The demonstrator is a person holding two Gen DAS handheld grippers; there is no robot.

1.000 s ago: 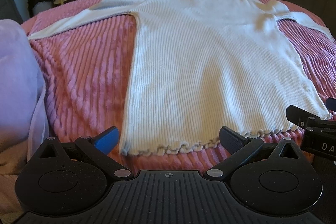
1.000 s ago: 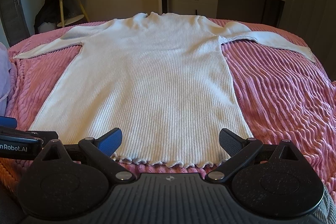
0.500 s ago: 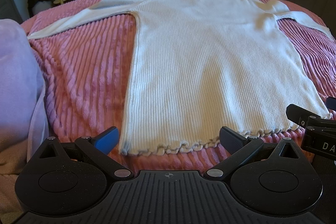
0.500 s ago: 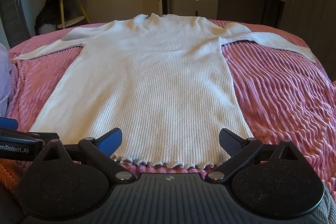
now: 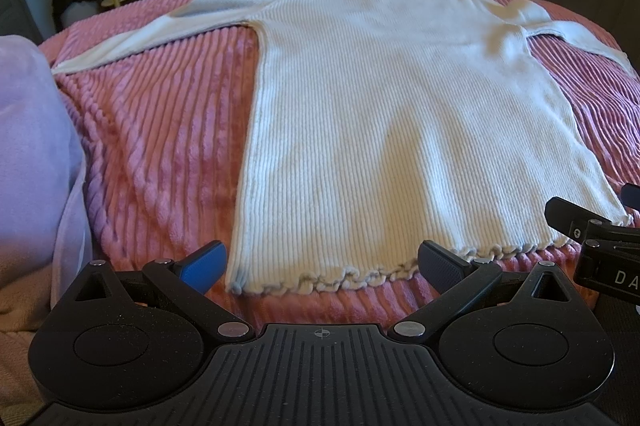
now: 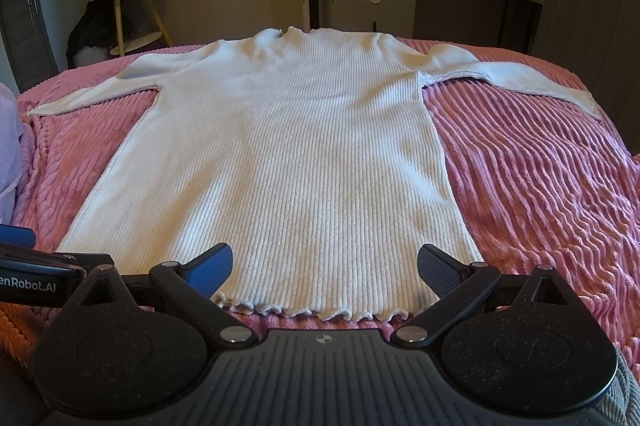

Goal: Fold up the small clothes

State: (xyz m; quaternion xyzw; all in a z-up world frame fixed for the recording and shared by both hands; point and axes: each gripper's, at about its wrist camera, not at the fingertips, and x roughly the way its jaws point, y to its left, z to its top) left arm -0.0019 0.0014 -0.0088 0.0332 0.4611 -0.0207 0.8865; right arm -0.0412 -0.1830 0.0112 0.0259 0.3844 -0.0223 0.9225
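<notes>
Pink ribbed bedspread (image 5: 160,130) under flat white sweater (image 5: 400,114); ruffled hem low in frame. Left gripper (image 5: 320,266), right gripper (image 6: 324,266) spread wide, empty.

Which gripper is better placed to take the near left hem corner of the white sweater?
Left. The left gripper, open, has that sweater corner between its fingers; the right gripper sits further right.
</notes>
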